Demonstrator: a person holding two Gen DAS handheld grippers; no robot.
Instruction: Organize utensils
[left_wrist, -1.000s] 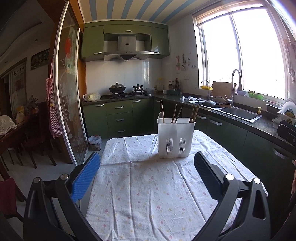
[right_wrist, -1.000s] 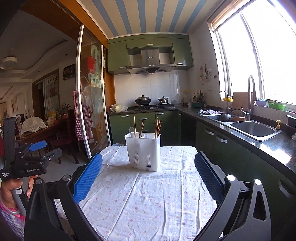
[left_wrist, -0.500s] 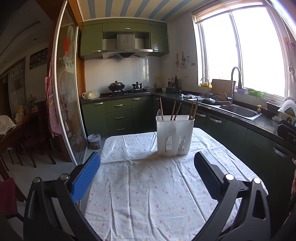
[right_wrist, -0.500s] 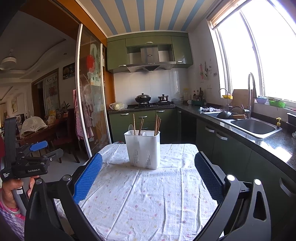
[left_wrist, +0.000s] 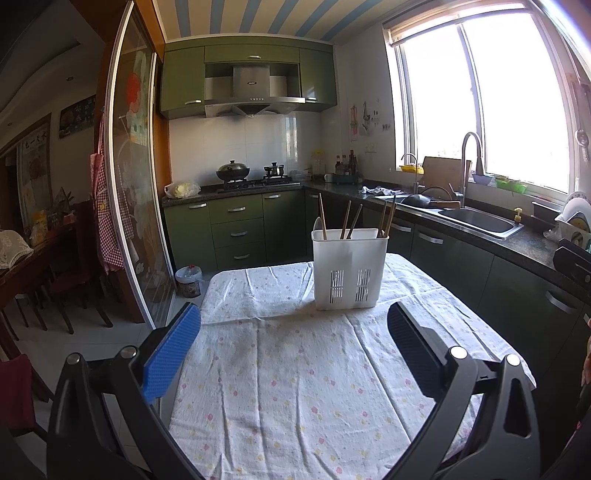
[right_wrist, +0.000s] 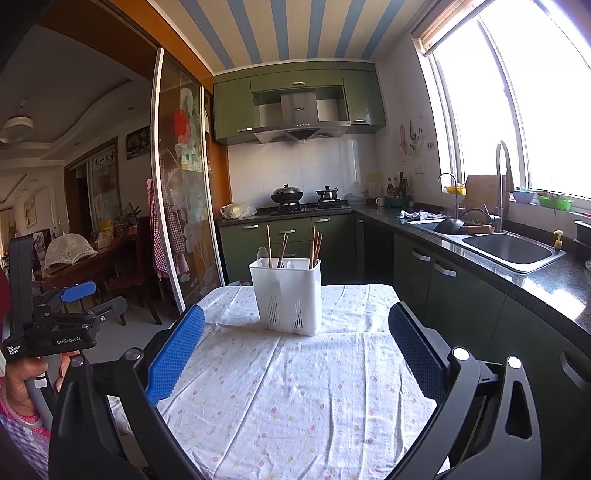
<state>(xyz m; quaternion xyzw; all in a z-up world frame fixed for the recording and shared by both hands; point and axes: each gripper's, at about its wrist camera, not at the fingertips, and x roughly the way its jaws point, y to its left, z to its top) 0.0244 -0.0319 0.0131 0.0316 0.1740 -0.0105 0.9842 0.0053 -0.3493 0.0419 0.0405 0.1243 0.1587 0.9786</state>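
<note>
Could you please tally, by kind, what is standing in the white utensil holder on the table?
In the white utensil holder:
Chopsticks: 5 visible sticks
Spoons: 2 visible
Total: 7; any others are hidden inside.

Sunlit kitchen: green cabinets (left_wrist: 236, 232), bright window (left_wrist: 480, 99), striped ceiling (right_wrist: 295, 29), steel sink (right_wrist: 513, 249).

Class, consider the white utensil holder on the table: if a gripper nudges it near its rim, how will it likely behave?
The white utensil holder is tall on a narrow base, so it would probably tip rather than slide. The wrinkled tablecloth may bunch underneath. Its slotted plastic walls suggest lightness, so the upright chopsticks might rattle.
</note>
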